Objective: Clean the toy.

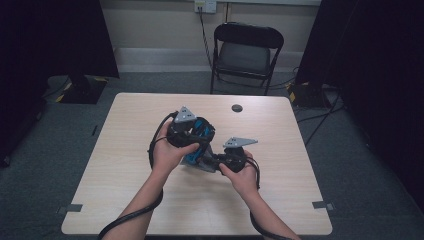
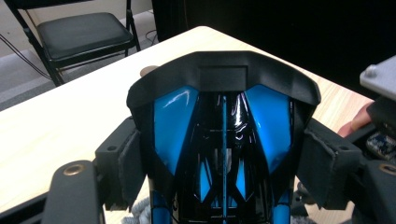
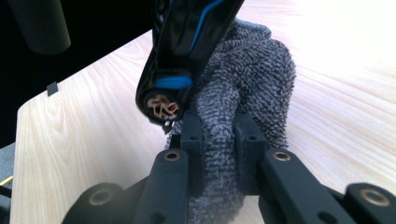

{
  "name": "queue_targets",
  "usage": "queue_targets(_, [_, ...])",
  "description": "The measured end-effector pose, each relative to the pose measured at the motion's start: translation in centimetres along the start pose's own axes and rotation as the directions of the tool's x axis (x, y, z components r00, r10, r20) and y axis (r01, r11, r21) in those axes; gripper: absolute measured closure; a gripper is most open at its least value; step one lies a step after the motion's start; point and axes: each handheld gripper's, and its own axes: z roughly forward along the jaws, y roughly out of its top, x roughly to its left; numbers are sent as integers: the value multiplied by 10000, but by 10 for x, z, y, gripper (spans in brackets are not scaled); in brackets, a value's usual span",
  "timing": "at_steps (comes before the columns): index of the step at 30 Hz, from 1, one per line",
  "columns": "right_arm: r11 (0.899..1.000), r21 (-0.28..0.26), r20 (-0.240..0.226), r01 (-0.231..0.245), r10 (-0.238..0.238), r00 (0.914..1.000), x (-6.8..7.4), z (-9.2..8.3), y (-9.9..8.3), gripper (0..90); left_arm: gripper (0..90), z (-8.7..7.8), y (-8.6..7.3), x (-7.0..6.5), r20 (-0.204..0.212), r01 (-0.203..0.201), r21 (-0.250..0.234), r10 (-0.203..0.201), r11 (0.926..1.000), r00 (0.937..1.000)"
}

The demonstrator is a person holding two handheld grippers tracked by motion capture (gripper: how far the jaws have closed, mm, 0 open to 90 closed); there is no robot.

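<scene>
- High view: hands meet near the middle of the pale wooden table (image 1: 280, 200). The left gripper (image 1: 192, 131) sits at about 10 o'clock of the right gripper (image 1: 220, 161), and a glossy black-and-blue object (image 1: 202, 131) lies between them, presumably held off the table so a cloth can reach it. The object's outline is lost among hands and grey plates. A small dark disc (image 1: 237, 108) lies toward 12 o'clock, and a folding chair (image 1: 246, 52) stands beyond the far edge.
- Left gripper view: the left gripper (image 2: 224, 163) has its jaws fairly wide, a padded face at each flank of the black-and-blue object (image 2: 224, 140), steadying it. The pads seem to touch its sides, though the contact is shadowed. The object's lower end is cut off at 6 o'clock, and a scrap of grey cloth (image 2: 140, 210) peeks out at 7 o'clock.
- Right gripper view: the right gripper (image 3: 219, 133) is narrowed onto a bunched grey towel (image 3: 252, 79), pinching a fold. The object's tip (image 3: 163, 100) hangs at 11 o'clock, just beside the towel, which looks like a wiping hold. What the coppery parts inside that tip are cannot be made out.
</scene>
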Motion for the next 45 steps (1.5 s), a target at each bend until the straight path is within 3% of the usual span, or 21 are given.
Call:
queue_targets(13, [9968,650,36,459,-462,9989,3,8,-9,773,255,-8,7,3,-93,-25,-210,23,9998,10000])
queue_targets(19, [9970,655,420,410,-438,9982,-5,-2,-8,772,255,-14,3,8,-191,27,-180,-31,9998,9998])
queue_targets(24, [9995,190,1237,253,-275,9919,-23,-23,2,771,255,-16,-3,9,-110,59,-117,-60,9999,9999])
queue_targets(30, [9993,-330,1870,177,-112,9823,-36,-48,22,771,255,-13,-11,9,-93,86,7,-86,10000,9999])
queue_targets(36, [9966,-812,2158,131,47,9764,-40,-60,36,770,255,-9,-20,7,43,183,94,-183,9998,9998])
queue_targets(45, [9911,-1326,2148,72,217,9764,-38,-65,51,770,255,-1,-28,3,199,96,260,-101,9996,9998])
